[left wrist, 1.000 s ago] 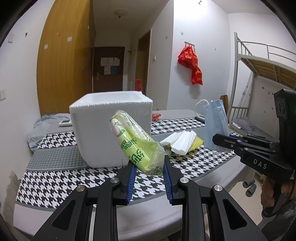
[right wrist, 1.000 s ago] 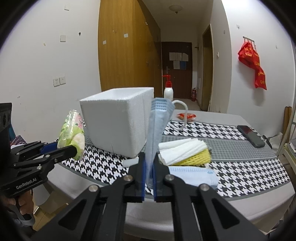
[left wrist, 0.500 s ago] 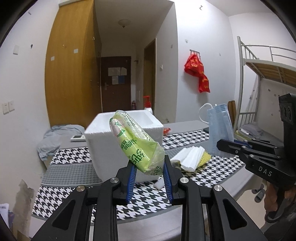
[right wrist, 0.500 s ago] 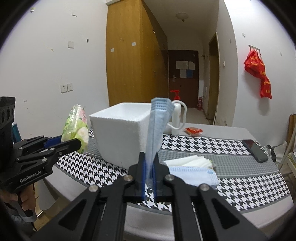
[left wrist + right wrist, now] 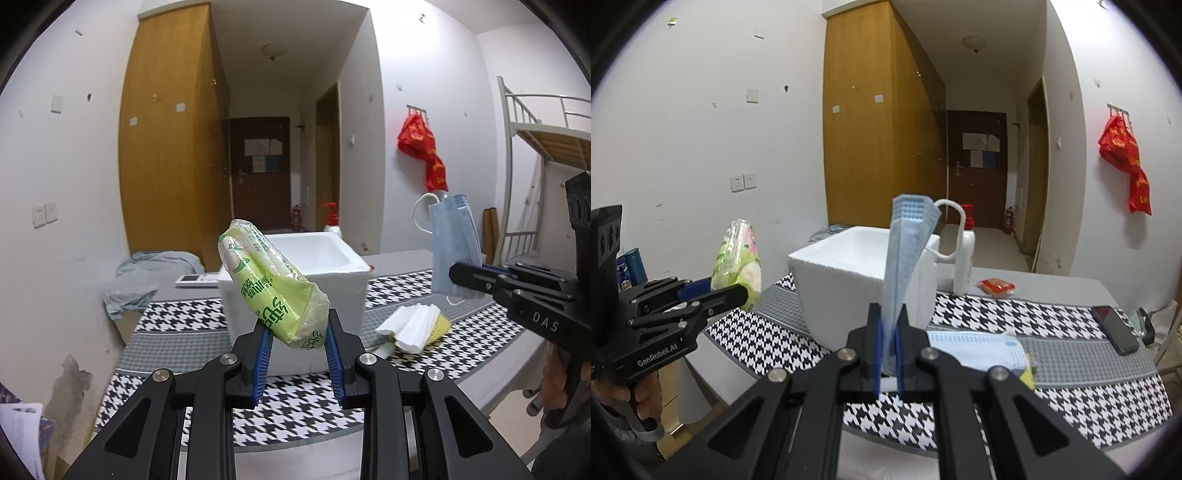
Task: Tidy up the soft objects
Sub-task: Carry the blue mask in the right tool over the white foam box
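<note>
My left gripper point(image 5: 298, 332) is shut on a green tissue pack point(image 5: 271, 290), which sticks up and to the left in front of the white foam box point(image 5: 321, 254). The same pack point(image 5: 738, 258) shows in the right wrist view, held in the air left of the box point(image 5: 846, 273). My right gripper point(image 5: 888, 325) is shut on a stack of blue face masks point(image 5: 905, 251) standing upright; the masks point(image 5: 456, 247) also show at the right of the left wrist view. Both grippers hover above the table's near edge.
On the houndstooth tablecloth point(image 5: 1015, 314) lie a pack of blue masks point(image 5: 975, 349), white folded tissues point(image 5: 412, 326) on a yellow sponge point(image 5: 441, 326), a white pump bottle point(image 5: 964, 258), a red packet point(image 5: 995, 287) and a black phone point(image 5: 1115, 334). A grey cloth point(image 5: 147, 275) lies at the far left.
Both grippers have risen with their loads; the foam box's open top is now visible and sits lower in both views. Grips are unchanged.
</note>
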Available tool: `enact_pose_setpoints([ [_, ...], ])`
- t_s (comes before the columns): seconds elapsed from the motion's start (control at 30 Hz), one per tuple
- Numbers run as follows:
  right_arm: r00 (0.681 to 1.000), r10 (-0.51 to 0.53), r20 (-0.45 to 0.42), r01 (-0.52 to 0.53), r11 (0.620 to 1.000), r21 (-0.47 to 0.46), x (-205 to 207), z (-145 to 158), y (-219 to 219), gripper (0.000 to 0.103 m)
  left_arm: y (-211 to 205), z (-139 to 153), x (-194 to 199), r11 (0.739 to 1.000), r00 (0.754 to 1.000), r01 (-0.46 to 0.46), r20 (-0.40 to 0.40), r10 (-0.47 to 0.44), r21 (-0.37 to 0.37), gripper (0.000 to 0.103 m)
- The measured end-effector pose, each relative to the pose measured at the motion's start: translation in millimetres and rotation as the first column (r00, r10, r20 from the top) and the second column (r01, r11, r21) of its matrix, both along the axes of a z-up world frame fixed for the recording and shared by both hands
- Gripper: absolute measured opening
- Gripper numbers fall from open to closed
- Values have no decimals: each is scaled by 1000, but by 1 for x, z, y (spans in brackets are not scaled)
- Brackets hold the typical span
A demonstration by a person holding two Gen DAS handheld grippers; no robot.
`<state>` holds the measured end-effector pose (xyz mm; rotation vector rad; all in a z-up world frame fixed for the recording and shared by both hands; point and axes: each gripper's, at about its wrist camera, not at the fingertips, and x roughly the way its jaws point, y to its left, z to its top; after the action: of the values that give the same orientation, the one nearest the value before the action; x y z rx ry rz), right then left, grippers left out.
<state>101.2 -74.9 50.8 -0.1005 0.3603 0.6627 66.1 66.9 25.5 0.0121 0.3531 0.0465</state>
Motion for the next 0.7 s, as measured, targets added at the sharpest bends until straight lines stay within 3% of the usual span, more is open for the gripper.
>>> enact_pose_setpoints([
  [0.7,998,59,30,-59,998,-7,51,31,52,8,42,3,13,995,995,-96,14,95,10,29],
])
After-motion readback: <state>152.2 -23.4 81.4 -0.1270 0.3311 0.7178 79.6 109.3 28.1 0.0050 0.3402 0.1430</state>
